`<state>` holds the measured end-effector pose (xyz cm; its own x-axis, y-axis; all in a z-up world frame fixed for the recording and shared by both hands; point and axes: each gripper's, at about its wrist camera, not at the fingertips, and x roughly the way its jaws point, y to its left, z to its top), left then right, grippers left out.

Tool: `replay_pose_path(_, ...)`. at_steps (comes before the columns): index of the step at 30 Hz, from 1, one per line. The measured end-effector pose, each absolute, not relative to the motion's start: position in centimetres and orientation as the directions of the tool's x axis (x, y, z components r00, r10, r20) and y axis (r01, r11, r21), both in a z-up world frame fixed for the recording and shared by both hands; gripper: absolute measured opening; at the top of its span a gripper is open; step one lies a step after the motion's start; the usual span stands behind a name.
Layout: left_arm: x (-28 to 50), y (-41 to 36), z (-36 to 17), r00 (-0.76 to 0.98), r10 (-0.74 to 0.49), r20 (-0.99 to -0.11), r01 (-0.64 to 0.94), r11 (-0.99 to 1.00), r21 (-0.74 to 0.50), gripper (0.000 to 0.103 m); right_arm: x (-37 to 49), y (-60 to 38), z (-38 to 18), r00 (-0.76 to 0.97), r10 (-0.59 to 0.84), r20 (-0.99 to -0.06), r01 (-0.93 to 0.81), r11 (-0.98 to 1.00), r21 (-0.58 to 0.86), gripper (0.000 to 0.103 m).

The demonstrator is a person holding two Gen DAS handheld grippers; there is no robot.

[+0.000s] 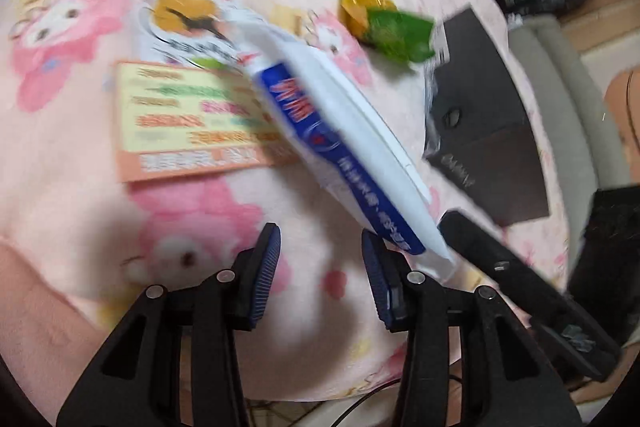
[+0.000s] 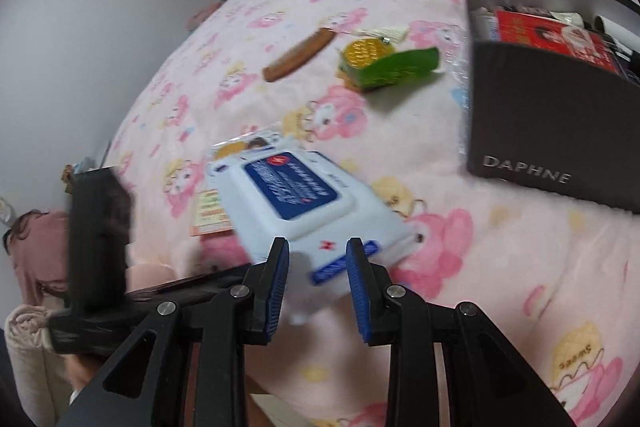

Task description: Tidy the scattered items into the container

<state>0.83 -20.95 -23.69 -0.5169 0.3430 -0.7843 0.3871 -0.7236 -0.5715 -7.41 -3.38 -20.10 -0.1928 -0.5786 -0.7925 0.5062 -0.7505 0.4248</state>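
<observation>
Blue-padded and spread apart, the left gripper (image 1: 319,233) hangs empty over the pink blanket (image 1: 72,187) near the bed's front edge. Just beside it, the right gripper (image 2: 317,243) appears clenched on the near end of a white-and-blue wipes pack (image 2: 304,195), which tilts up off the blanket. Blur leaves the depth of that bite unclear.

That is the weak spot. Pinched only by its end, a soft, heavy pack may sag, swing or slide out on the way to the box. It could also brush the left gripper's nearer finger.

Under the pack lie a paper card (image 1: 192,119) and a flat packet (image 1: 184,23). Farther on are a green packet (image 2: 388,71) and a comb (image 2: 298,57).

The dark box (image 2: 552,131) stands toward the bed's right edge and already holds several things. A low carry could catch its tall front wall.
</observation>
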Motion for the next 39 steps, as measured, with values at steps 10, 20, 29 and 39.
replay_pose_path(10, 2.3, -25.9, -20.6, -0.612, 0.121, -0.781, 0.497, -0.710, -0.499, 0.050, -6.9, -3.3, -21.8, -0.103, -0.562, -0.821, 0.483, -0.749, 0.453, 0.027)
replay_pose_path(20, -6.0, -28.0, -22.0, -0.606, 0.040, -0.795, 0.505, -0.752, -0.423, 0.050, -5.9, -4.5, -25.1, 0.003, -0.496, -0.868, 0.465, -0.768, 0.440, 0.031)
replay_pose_path(29, -4.0, -24.1, -22.3, -0.556, 0.143, -0.818, 0.382, -0.831, -0.405, 0.042, -7.4, -2.4, -25.1, -0.001, -0.601, -0.799, 0.370, -0.743, 0.558, 0.032)
replay_pose_path(39, -0.8, -21.3, -22.2, -0.554, 0.264, -0.790, 0.302, -0.820, -0.486, 0.048, -9.7, 1.1, -22.7, -0.133, -0.584, -0.801, 0.302, -0.793, 0.529, 0.033)
